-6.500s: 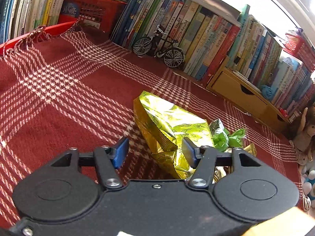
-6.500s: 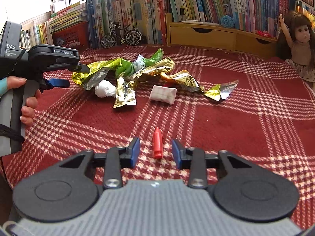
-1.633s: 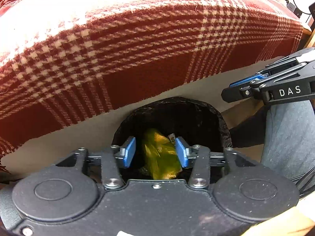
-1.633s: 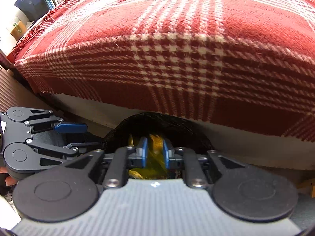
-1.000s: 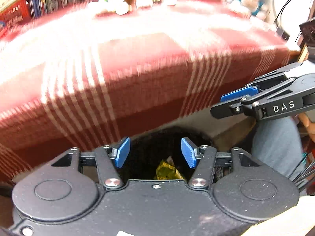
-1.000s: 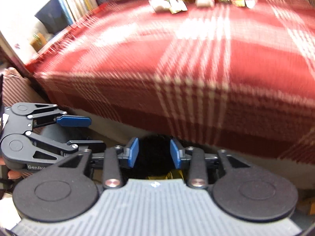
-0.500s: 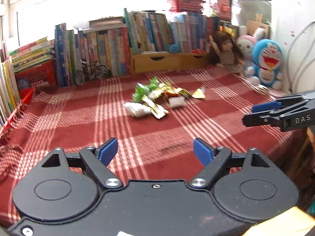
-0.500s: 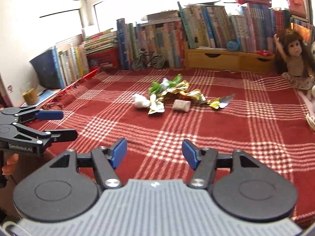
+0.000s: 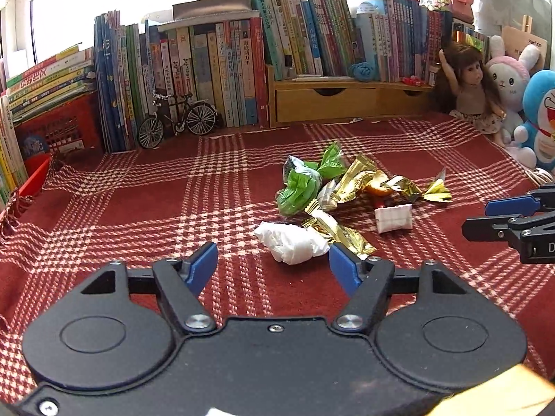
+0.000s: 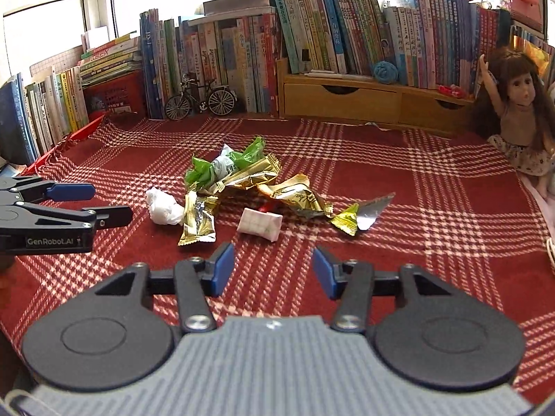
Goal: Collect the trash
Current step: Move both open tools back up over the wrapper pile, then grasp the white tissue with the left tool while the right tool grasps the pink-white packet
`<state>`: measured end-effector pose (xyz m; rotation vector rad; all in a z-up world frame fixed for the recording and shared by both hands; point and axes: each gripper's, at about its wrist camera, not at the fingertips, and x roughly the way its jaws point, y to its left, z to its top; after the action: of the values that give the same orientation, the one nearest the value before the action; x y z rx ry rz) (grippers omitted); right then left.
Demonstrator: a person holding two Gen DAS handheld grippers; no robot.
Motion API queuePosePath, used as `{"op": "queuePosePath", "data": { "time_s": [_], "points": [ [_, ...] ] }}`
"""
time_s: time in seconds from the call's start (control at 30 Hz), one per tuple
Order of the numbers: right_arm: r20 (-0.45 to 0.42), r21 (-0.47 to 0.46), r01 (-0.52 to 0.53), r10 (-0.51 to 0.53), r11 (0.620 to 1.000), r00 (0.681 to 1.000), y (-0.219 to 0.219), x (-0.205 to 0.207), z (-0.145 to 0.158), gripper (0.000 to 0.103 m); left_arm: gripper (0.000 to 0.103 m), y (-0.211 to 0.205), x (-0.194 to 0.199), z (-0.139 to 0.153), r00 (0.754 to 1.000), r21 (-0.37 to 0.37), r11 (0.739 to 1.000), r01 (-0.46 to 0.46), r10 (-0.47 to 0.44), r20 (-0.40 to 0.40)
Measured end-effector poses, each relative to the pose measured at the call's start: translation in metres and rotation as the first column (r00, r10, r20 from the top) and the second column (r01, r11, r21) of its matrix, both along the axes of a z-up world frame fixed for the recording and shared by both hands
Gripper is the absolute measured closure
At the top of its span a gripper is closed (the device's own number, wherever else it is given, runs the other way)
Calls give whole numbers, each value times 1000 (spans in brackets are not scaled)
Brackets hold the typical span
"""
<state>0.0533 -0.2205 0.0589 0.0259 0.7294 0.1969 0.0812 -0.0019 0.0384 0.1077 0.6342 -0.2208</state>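
books (image 9: 222,69) | toy bicycle (image 9: 177,118) | doll (image 10: 517,111) | plaid cloth (image 9: 138,215)

Two wrist views, ours: each looks forward and down across the red plaid blanket (image 9: 138,208) toward the far-edge bookshelf; both share the mid-blanket crumpled foil wrappers (image 10: 242,180).

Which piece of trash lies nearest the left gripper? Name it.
The crumpled white tissue, just beyond the left gripper; the wrappers lie farther back.
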Motion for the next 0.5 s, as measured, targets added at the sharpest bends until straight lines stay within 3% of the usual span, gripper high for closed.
{"op": "queuePosePath", "data": {
  "time_s": [0.5],
  "points": [
    [-77, 32, 19, -16, 999, 997, 23, 63, -31, 47, 35, -18, 37, -24, 999, 72, 996, 48, -48, 7]
  ]
}}
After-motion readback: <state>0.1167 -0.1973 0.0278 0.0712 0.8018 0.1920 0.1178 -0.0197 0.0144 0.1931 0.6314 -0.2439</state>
